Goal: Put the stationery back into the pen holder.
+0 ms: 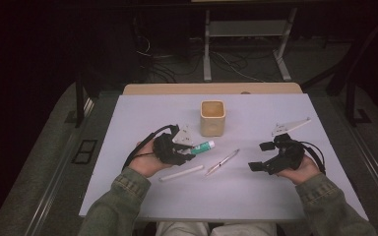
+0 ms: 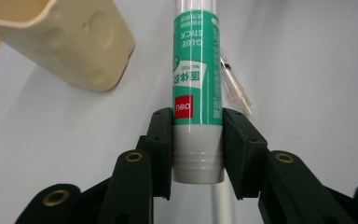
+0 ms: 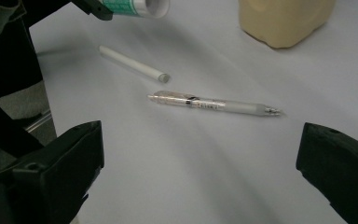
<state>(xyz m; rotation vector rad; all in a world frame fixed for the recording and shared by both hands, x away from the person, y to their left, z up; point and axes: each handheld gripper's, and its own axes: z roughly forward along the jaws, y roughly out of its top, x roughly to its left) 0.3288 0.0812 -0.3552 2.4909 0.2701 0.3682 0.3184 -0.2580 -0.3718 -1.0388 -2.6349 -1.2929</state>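
Left tool [image 2: 197, 140] nearest: jaws clamped on grey cap end of green glue stick [image 2: 196, 70], stick lifted off surface [image 1: 256, 196], pointing toward beige cup [image 1: 212, 118]. In high view left tool [image 1: 174, 147] sits left of centre, glue stick [image 1: 203, 147] jutting right. Right tool [image 3: 200, 154] wide open, nothing between jaws, hovering near clear pen [image 3: 214, 103]. White stick [image 3: 133, 64] lies just beyond pen, apart from it. Cup upright near surface centre.
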